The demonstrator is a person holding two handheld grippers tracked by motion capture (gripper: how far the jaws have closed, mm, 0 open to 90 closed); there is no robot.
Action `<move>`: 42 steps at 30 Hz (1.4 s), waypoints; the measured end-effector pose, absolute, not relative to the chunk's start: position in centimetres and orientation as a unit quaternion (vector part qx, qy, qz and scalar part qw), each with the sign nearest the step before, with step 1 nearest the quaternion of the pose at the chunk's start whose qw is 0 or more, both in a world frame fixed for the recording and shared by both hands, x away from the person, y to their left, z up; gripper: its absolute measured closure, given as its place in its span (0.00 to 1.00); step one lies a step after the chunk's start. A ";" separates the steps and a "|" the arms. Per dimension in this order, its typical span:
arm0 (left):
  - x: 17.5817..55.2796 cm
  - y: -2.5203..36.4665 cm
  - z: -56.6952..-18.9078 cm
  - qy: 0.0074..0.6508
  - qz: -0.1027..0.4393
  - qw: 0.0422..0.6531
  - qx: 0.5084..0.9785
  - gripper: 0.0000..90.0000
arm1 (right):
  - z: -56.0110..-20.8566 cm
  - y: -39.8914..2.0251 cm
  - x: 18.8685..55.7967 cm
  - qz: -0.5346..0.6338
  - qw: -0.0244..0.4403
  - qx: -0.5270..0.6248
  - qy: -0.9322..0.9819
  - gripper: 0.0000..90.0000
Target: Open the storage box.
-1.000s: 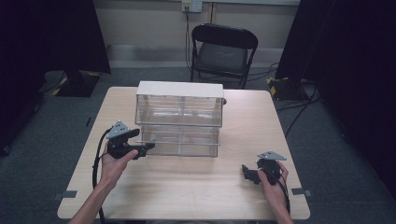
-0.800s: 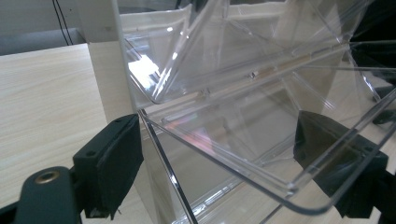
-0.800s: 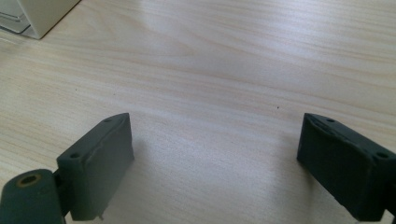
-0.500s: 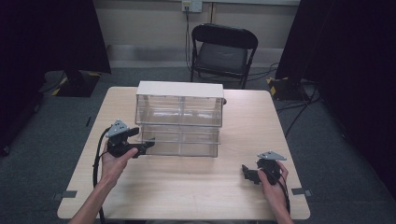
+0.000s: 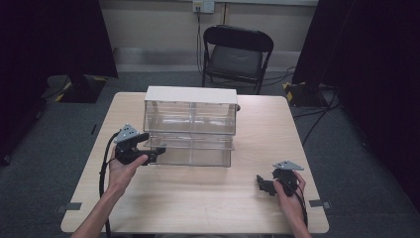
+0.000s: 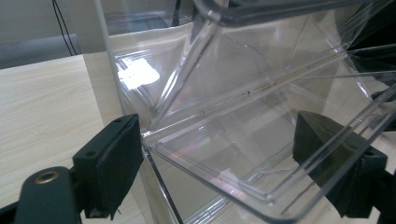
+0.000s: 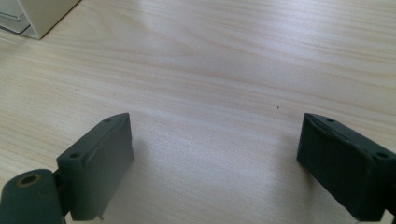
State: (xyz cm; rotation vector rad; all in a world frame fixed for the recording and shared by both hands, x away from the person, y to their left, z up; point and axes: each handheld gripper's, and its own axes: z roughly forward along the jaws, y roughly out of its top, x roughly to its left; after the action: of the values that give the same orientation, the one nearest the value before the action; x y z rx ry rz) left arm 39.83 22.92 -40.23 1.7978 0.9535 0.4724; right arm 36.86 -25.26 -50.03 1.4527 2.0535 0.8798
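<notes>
Now the left gripper (image 5: 148, 154) has moved in to the clear box (image 5: 190, 126) at the table's (image 5: 198, 208) middle, its jaws spread wide about the lower drawer's (image 6: 261, 154) left corner, holding nothing yet; a pull probably follows. The right gripper (image 5: 265, 185) rests wide open, empty, near the table's right front.

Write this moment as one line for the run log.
left gripper: open, jaws astride clear drawer corner | right gripper: open, idle over table | drawer unit: mid-table
</notes>
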 end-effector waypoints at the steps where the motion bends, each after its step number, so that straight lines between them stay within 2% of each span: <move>1: 39.8 22.9 -40.2 0.395 0.195 0.501 0.745 0.17 | -50.0 -25.3 36.9 0.321 0.236 0.530 0.749 0.11; 34: 40.1 22.6 -39.4 0.393 0.201 0.509 0.739 0.16 | -50.0 -25.3 36.9 0.321 0.236 0.530 0.749 0.11; 42: 40.2 22.2 -39.2 0.395 0.206 0.504 0.740 0.12 | -50.0 -25.3 36.9 0.321 0.236 0.530 0.749 0.11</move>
State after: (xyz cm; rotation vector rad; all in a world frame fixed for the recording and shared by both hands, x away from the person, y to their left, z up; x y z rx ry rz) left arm 40.24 22.19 -39.21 1.7864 0.9547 0.4967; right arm 36.86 -25.26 -50.03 1.4527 2.0533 0.8799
